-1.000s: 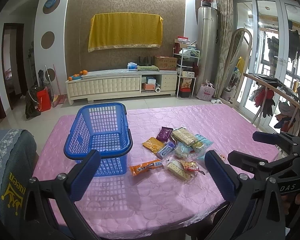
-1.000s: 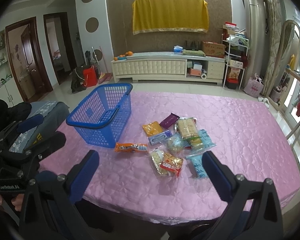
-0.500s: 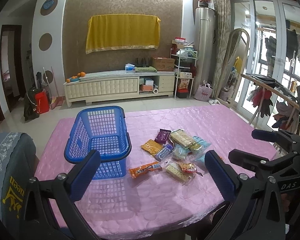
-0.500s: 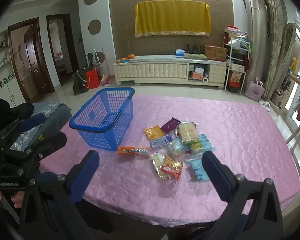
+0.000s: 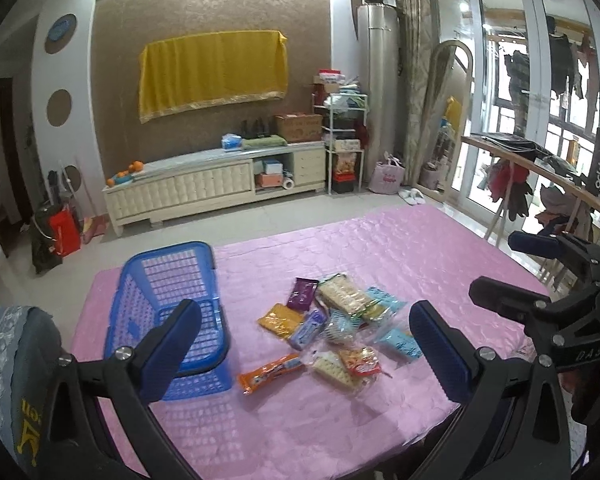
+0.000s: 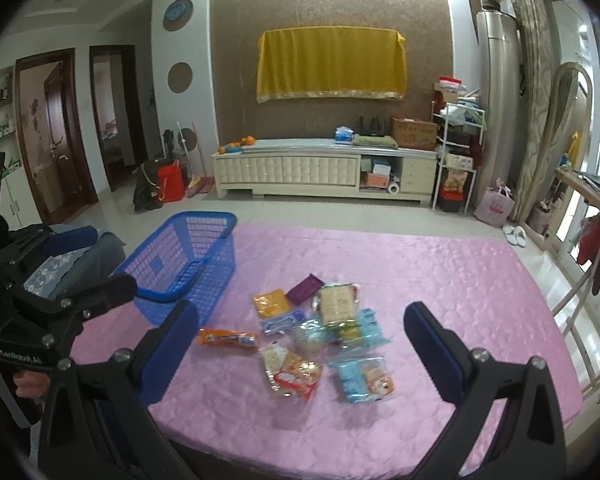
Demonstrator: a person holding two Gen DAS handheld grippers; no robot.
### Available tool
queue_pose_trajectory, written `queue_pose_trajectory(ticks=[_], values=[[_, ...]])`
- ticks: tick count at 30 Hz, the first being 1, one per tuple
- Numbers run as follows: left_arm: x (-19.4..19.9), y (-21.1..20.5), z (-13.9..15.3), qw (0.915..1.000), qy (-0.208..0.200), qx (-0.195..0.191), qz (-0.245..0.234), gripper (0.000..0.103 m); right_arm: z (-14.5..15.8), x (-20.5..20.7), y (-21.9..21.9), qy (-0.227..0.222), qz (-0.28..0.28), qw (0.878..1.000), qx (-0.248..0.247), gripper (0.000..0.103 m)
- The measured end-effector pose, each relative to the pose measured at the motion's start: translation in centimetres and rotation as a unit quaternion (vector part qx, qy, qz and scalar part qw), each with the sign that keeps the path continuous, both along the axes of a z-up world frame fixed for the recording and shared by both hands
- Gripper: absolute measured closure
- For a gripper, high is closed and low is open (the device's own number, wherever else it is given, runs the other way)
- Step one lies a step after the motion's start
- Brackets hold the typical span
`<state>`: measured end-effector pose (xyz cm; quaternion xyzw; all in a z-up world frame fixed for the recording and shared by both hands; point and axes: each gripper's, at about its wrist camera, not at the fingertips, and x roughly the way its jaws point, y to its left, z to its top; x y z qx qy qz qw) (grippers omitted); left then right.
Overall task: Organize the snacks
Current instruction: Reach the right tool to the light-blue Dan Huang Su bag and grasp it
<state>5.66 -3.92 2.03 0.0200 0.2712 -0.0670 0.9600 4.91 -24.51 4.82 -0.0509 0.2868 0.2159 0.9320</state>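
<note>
your left wrist view looks from the table's (image 5: pixel 400 248) near edge, slightly downward, toward the far wall. your right wrist view sits beside it, facing likewise. both share the basket (image 5: pixel 172 280) and snack pile (image 6: pixel 320 328), mid-frame.

Pink quilted tablecloth (image 6: pixel 440 280) covers table. Behind: long cream low cabinet (image 6: pixel 324 170) against brown patterned wall, oranges (image 6: pixel 242 142) on its left end. Yellow fringed cloth (image 6: pixel 330 64) hangs above. Red bag (image 6: pixel 170 182) on floor, left of cabinet.
</note>
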Motion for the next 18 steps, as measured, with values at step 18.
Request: queue_pose_trajectory(ticks=[18], values=[[8.8,-2.8,-4.6,0.9935,0.094,-0.064,0.001,0.0,-6.1,9.1,-4.6,0.114,0.005,0.993,-0.015,0.0]])
